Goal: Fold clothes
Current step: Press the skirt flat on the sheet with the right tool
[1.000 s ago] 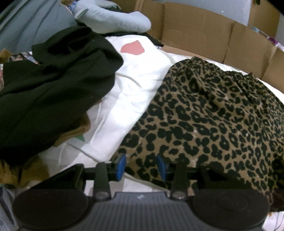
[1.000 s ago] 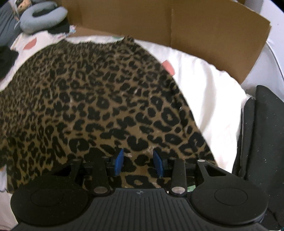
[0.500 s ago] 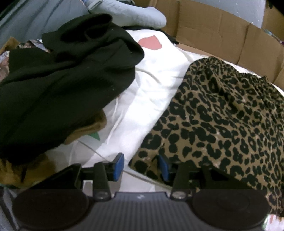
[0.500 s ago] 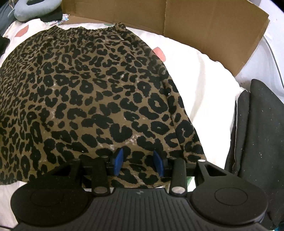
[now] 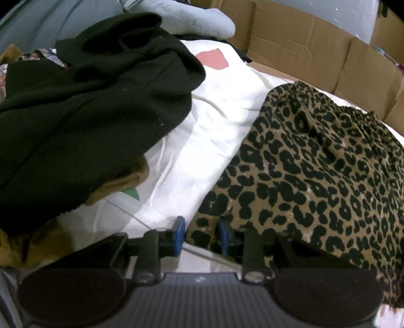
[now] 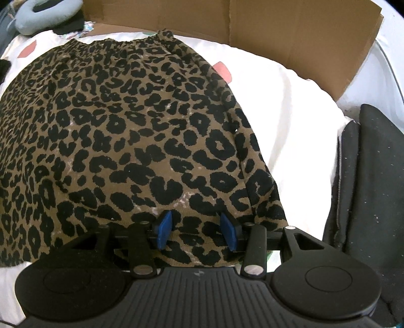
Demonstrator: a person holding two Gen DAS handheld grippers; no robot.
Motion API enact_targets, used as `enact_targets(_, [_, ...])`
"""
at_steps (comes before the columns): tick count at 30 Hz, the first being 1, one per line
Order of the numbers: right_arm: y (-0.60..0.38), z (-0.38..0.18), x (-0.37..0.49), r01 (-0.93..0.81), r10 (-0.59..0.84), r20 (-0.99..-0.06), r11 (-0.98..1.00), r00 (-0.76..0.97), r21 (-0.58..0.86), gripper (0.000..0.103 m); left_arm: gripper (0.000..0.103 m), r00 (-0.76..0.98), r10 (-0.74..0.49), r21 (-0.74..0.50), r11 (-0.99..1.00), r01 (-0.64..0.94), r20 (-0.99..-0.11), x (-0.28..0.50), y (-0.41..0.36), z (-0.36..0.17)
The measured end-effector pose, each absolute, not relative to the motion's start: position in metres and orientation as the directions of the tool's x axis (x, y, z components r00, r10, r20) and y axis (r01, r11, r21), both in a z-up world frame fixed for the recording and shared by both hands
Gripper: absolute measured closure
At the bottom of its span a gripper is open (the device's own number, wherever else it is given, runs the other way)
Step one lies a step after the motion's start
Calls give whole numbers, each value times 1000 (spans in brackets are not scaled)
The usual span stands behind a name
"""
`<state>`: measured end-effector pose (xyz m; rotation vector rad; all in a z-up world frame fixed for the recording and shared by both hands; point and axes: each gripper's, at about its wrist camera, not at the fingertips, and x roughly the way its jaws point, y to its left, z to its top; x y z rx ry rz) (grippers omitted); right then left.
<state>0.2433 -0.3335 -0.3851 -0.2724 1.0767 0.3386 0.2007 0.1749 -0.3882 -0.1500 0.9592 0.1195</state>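
Observation:
A leopard-print skirt (image 6: 131, 131) lies spread flat on a white sheet (image 6: 290, 121), its gathered waistband at the far side. It also shows in the left wrist view (image 5: 315, 171). My left gripper (image 5: 200, 236) is open, and the skirt's near left corner lies between its blue pads. My right gripper (image 6: 197, 228) is open over the skirt's near hem, close to its right corner. Neither gripper has closed on the cloth.
A pile of black clothes (image 5: 83, 106) over a tan garment lies to the left. A grey neck pillow (image 6: 43, 15) sits at the far left. A cardboard wall (image 6: 252, 30) lines the far side. Folded black cloth (image 6: 371, 176) lies at right.
Both grippers have drawn back toward the skirt's near hem. The left one has shifted left, to the skirt's corner. The jaws have stayed open.

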Motion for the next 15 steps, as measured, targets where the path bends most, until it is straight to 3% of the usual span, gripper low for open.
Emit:
enact_targets(5, [-326,-362,242,-385,203,-861,923,466,9,55,76,601,-33,-239,933,-268,-799,196,198,-391])
enact_targets(15, [-287,-361,229,-458,327,-852,881,409,118,55,69,643,-173,-432,860,-271,-746,191,218,-403])
